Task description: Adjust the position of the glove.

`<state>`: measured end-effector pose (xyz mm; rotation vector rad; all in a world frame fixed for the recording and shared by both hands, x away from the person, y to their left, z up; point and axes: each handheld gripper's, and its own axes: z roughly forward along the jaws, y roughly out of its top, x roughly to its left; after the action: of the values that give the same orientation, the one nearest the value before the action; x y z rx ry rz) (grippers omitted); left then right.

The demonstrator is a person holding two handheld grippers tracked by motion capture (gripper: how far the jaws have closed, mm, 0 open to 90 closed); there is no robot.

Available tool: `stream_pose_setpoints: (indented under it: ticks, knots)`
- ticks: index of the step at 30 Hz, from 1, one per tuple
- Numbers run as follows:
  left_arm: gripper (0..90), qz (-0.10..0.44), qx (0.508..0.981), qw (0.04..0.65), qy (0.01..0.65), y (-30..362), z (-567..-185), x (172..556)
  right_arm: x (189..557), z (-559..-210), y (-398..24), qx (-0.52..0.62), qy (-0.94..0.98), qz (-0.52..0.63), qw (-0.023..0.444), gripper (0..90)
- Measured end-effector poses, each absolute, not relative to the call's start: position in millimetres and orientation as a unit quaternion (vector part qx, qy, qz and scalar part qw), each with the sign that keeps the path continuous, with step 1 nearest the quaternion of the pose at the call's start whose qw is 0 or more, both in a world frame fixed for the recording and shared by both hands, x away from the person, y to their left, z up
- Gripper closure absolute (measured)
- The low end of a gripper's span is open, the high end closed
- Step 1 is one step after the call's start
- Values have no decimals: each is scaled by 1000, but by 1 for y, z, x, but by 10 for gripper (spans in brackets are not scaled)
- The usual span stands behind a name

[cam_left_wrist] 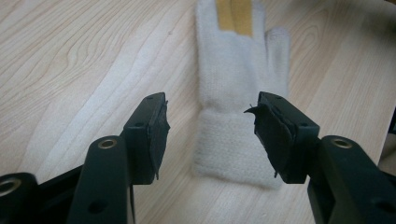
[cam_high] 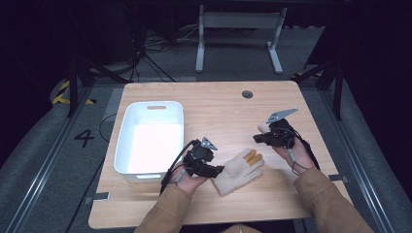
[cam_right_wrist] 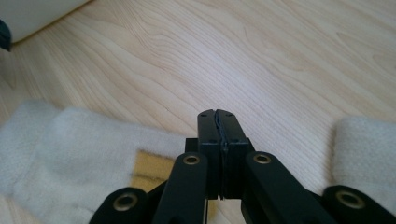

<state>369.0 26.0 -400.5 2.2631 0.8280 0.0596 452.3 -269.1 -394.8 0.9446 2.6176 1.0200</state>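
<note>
my left hand-held gripper (cam_left_wrist: 210, 135) is open over the glove (cam_left_wrist: 238, 93) cuff, holding nothing, right hand-held gripper (cam_right_wrist: 218, 123) closed and empty; next i pinch the cuff.

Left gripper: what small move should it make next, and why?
Probably ease forward and down, then close on the cuff of the cream glove. The left gripper has its jaws open on either side of the cuff but above it, the pads not touching, and the glove lies flat on the table beside the white bin. The right gripper is shut, holding nothing.
</note>
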Motion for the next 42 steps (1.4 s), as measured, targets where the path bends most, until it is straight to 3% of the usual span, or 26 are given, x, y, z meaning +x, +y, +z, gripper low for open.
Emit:
stream_pose_setpoints:
  ticks: [25, 42]
  knots:
    - [413, -3, 908, 312, 278, 9, -399, 360, 453, -430, -226, 302, 905, 289, 79, 900]
    - [408, 4, 904, 322, 280, 11, -393, 365, 447, -434, -237, 311, 914, 253, 58, 900]
